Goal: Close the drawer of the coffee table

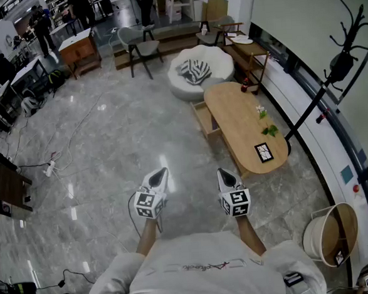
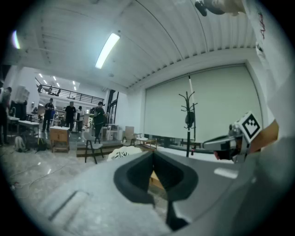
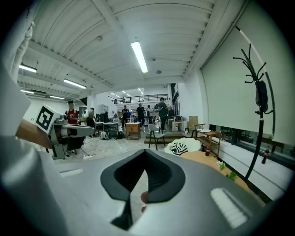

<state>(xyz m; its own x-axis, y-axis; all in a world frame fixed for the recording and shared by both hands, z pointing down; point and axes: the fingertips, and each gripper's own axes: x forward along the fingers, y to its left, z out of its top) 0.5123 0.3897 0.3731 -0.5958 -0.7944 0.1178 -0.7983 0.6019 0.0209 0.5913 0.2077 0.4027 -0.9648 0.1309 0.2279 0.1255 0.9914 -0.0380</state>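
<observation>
The oval wooden coffee table (image 1: 235, 117) stands ahead and to the right on the marble floor. Its drawer (image 1: 203, 120) is pulled out on the left long side. My left gripper (image 1: 161, 174) and right gripper (image 1: 223, 173) are held side by side in front of me, well short of the table, both shut and empty. In the left gripper view the jaws (image 2: 153, 155) meet at the tips and the right gripper (image 2: 230, 140) shows at the right. In the right gripper view the jaws (image 3: 145, 152) are shut, with the table top (image 3: 207, 161) beyond to the right.
A white beanbag (image 1: 216, 62) with a striped cushion sits past the table's far end. A black coat rack (image 1: 330, 79) leans over the table's right side. A small plant (image 1: 265, 122) and a dark framed card (image 1: 263, 152) lie on top. Cables (image 1: 50, 168) run at left.
</observation>
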